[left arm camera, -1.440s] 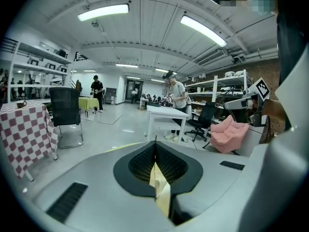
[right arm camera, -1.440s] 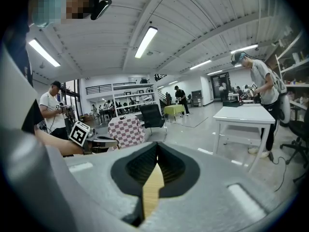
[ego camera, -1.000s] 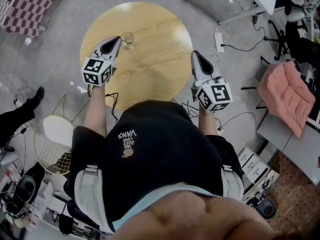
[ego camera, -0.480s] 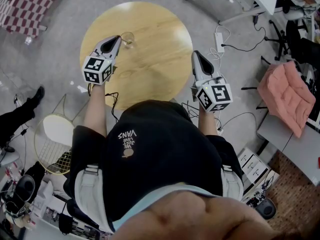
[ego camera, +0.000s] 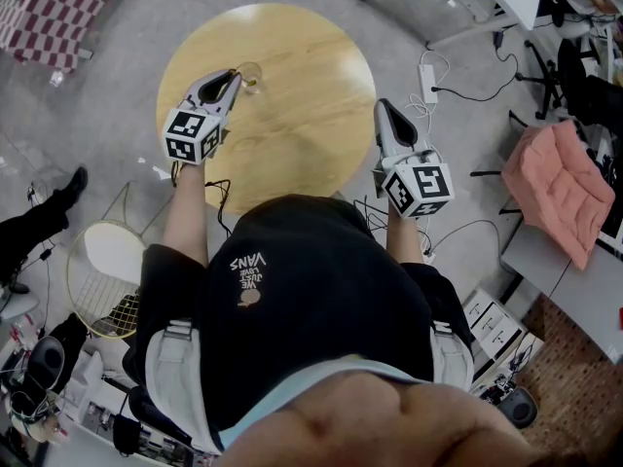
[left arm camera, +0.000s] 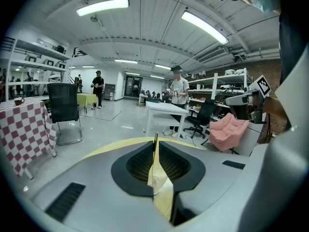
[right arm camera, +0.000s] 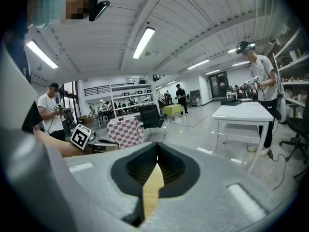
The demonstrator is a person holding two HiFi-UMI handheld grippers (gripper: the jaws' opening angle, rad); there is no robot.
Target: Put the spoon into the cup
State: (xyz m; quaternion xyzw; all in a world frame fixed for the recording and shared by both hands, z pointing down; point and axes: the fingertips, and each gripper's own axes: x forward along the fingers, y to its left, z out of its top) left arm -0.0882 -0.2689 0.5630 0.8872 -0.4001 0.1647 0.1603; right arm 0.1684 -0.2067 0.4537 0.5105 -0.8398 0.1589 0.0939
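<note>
Worktop: a round pale wooden worktop (ego camera: 302,115) on a grey floor, in front of the person.
Cup: a small clear glass cup (ego camera: 249,72) stands upright on the worktop's far left part.
Left tongs: the left tongs (ego camera: 232,76) are over the worktop's left edge, tips right beside the cup. In the left gripper view they (left arm camera: 156,150) are pressed narrow on a thin gold-coloured metal spoon (left arm camera: 155,140).
Spoon: held in the left tongs, its slim shaft poking up past the tips. The head view is too small to tell whether its end sits inside the cup.
Right tongs: the right tongs (ego camera: 381,106) are at the worktop's right edge, well apart from the cup. The right gripper view shows them (right arm camera: 157,150) closed together with nothing between, only worktop wood in the gap.
</note>
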